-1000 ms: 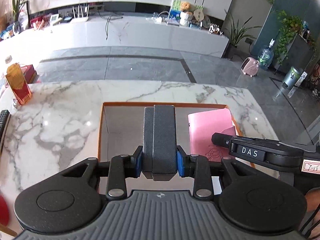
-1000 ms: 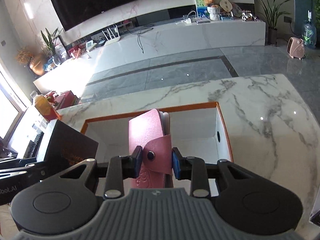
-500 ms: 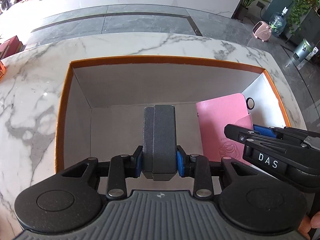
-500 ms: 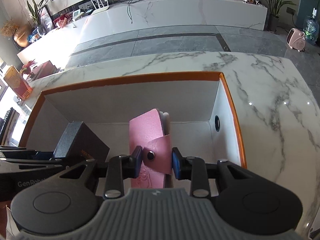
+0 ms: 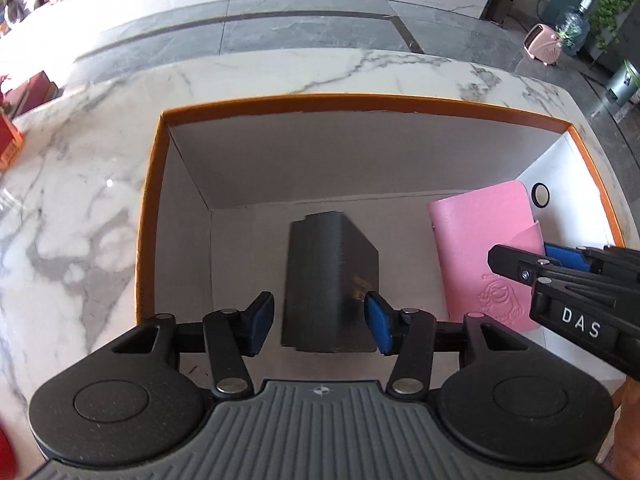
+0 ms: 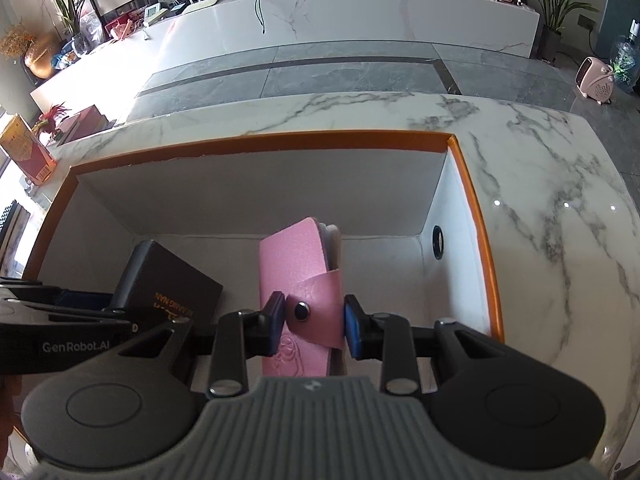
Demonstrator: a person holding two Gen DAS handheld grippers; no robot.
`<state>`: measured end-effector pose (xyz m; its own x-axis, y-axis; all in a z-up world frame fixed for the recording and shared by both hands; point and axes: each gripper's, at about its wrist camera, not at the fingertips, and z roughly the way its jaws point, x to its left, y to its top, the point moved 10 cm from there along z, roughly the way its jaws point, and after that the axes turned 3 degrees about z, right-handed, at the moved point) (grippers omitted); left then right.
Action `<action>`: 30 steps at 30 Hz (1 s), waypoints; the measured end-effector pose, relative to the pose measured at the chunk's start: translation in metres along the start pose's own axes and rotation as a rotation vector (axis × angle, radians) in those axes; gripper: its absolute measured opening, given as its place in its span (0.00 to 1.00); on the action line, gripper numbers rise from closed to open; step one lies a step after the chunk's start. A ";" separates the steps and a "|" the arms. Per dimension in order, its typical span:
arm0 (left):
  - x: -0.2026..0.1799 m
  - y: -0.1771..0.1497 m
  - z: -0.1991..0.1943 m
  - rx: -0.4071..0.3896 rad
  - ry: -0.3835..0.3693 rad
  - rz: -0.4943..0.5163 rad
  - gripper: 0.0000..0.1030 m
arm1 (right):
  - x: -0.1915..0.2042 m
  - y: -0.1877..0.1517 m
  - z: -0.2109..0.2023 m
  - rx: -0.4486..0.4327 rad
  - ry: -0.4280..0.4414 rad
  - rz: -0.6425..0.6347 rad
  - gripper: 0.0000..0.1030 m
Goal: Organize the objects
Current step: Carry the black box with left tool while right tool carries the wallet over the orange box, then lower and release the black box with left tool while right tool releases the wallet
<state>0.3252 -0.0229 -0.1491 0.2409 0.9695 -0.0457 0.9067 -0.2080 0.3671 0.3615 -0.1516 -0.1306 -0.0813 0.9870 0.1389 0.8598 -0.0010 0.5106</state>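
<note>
White marble table, grey tiled floor, long marble console, potted plants.

White marble table carries orange-rimmed box; red-orange carton at its left edge.

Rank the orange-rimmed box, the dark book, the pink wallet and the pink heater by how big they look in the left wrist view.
1. orange-rimmed box
2. dark book and pink wallet: about alike; the wallet is partly hidden by the other gripper, so I won't separate them.
3. pink heater: smallest, though it stands far off on the floor.
</note>
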 end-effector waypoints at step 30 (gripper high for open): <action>0.039 -0.013 -0.061 -0.139 0.018 0.187 0.62 | 0.061 -0.002 0.059 0.246 0.126 0.256 0.32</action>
<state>0.3014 0.0260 -0.0986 0.3926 0.9183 0.0516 0.7903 -0.3655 0.4917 0.3846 -0.0816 -0.1734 0.1033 0.9322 0.3470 0.9545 -0.1909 0.2289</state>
